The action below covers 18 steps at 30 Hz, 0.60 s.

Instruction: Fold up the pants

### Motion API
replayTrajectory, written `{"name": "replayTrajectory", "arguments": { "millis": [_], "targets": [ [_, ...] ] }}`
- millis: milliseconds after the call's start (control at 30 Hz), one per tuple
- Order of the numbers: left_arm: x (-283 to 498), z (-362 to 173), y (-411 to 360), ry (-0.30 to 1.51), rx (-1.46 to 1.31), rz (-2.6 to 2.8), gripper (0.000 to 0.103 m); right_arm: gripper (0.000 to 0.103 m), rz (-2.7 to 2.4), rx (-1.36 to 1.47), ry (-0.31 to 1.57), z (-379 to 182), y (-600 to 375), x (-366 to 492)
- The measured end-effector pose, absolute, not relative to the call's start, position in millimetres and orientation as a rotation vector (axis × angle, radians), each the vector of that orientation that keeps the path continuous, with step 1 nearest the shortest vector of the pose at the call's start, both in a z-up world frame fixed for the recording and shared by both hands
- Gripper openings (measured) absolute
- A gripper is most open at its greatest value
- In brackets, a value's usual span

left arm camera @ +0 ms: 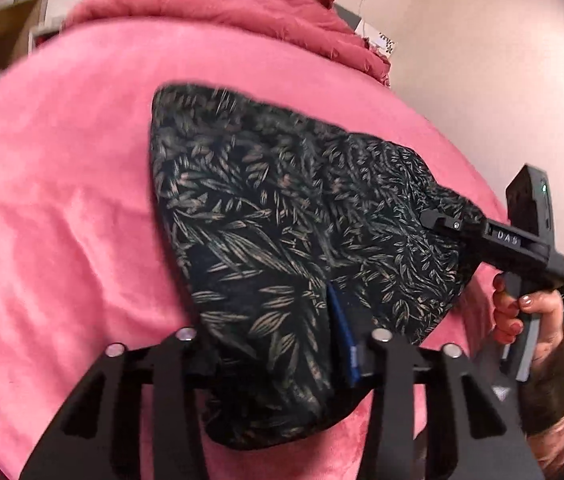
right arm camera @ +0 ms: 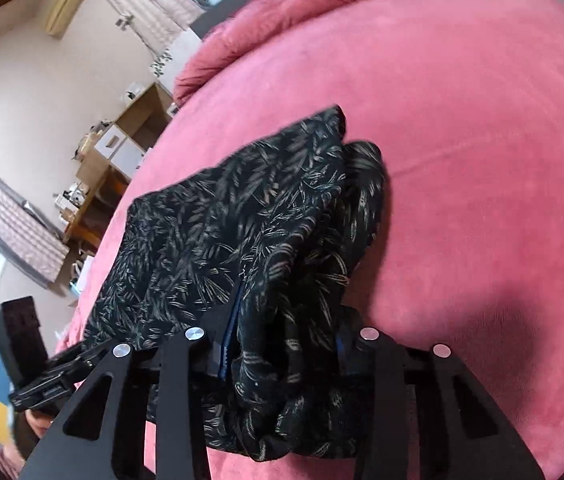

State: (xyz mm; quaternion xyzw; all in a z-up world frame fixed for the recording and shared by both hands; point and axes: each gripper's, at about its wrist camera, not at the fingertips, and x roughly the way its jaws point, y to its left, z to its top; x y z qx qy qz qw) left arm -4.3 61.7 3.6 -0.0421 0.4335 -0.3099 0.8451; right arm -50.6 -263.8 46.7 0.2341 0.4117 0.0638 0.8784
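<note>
The black pants with a pale leaf print (left arm camera: 282, 216) lie partly folded on the pink plush bed cover (left arm camera: 62, 200), held up at two edges. In the left wrist view the left black two-finger gripper (left arm camera: 282, 356) sits at 6 o'clock, its jaws closed on a bunched fold of the pants, with a blue pad showing beside the cloth. From there the fabric spreads toward 12 o'clock and out to 3 o'clock, where the right black two-finger gripper (left arm camera: 437, 220) meets the far edge; its jaws look clamped on the cloth, though the fingertips are partly hidden. In the right wrist view that gripper (right arm camera: 282, 352) has a thick fold of the pants (right arm camera: 242, 216) between its jaws, the cloth running toward 11 o'clock. A crumpled red quilt (left arm camera: 218, 4) lies at 12 o'clock.
</note>
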Motion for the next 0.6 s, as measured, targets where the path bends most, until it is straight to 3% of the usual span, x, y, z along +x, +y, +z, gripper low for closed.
{"name": "replayTrajectory", "arguments": {
  "millis": [600],
  "targets": [
    [-29, 58, 65, 0.625, 0.101, -0.518, 0.033, 0.033, 0.236, 0.265, 0.627, 93, -226, -32]
  ]
}}
